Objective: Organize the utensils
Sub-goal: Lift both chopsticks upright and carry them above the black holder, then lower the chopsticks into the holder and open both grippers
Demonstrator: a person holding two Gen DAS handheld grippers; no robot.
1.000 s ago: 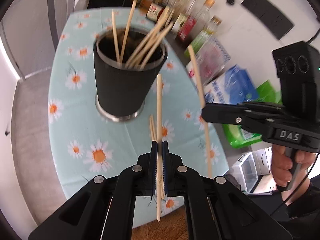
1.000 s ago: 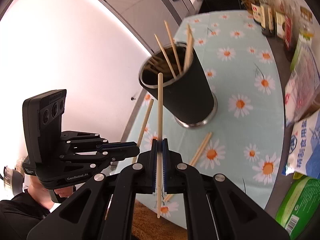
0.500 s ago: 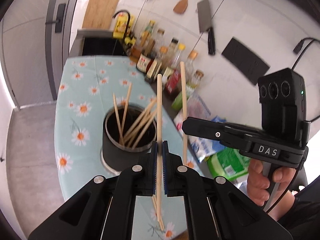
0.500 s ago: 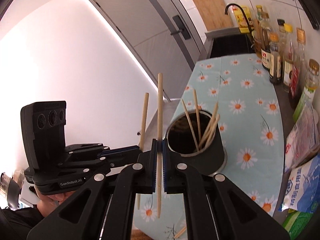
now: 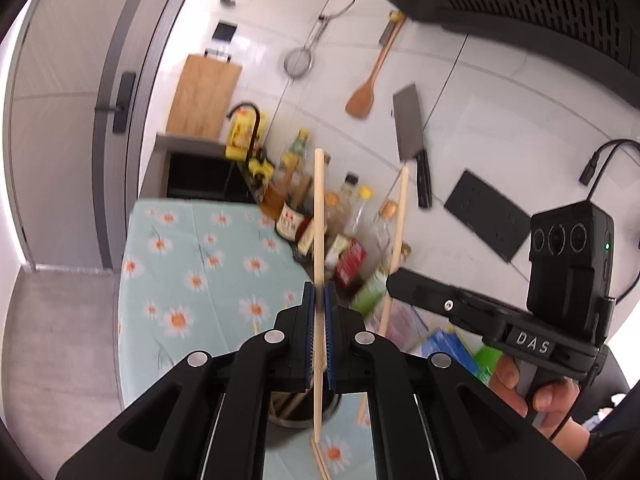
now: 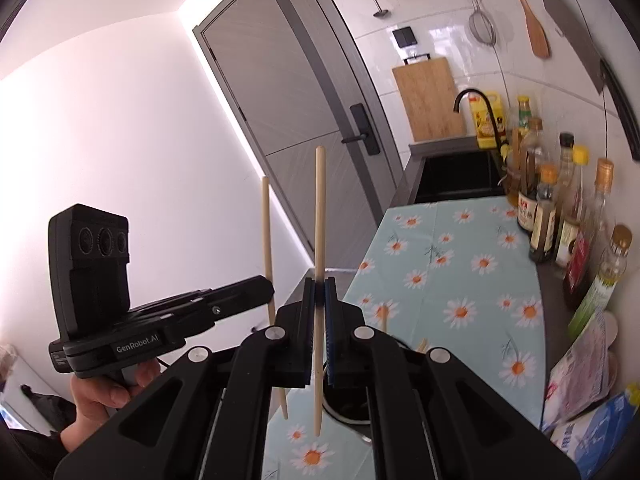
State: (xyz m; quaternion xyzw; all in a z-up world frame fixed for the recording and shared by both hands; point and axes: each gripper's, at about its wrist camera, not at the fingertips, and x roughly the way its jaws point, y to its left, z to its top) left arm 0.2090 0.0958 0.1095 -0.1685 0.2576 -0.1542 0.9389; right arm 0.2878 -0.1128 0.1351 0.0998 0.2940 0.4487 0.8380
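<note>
My left gripper [image 5: 319, 300] is shut on a wooden chopstick [image 5: 318, 216] held upright. My right gripper [image 6: 319, 292] is shut on another upright chopstick [image 6: 319, 208]. Each gripper shows in the other's view: the right one [image 5: 394, 280] with its chopstick [image 5: 398, 224], the left one [image 6: 268, 292] with its chopstick [image 6: 266, 236]. The black utensil holder [image 5: 296, 410] with several chopsticks sits just below both grippers, mostly hidden behind the fingers; its rim also shows in the right wrist view [image 6: 348, 412]. Two loose chopsticks [image 5: 320, 458] lie on the daisy cloth [image 5: 192, 264].
A row of sauce bottles [image 5: 320, 224] lines the wall side [image 6: 560, 216]. Food packets [image 6: 584, 376] lie at the counter's near right. A sink with a black tap [image 6: 472, 100] is at the far end. A cleaver [image 5: 412, 140] and spatula [image 5: 368, 84] hang on the wall.
Both grippers have tilted up and moved in over the holder, each keeping its chopstick. The holder has dropped from mid-view to under the fingers.
</note>
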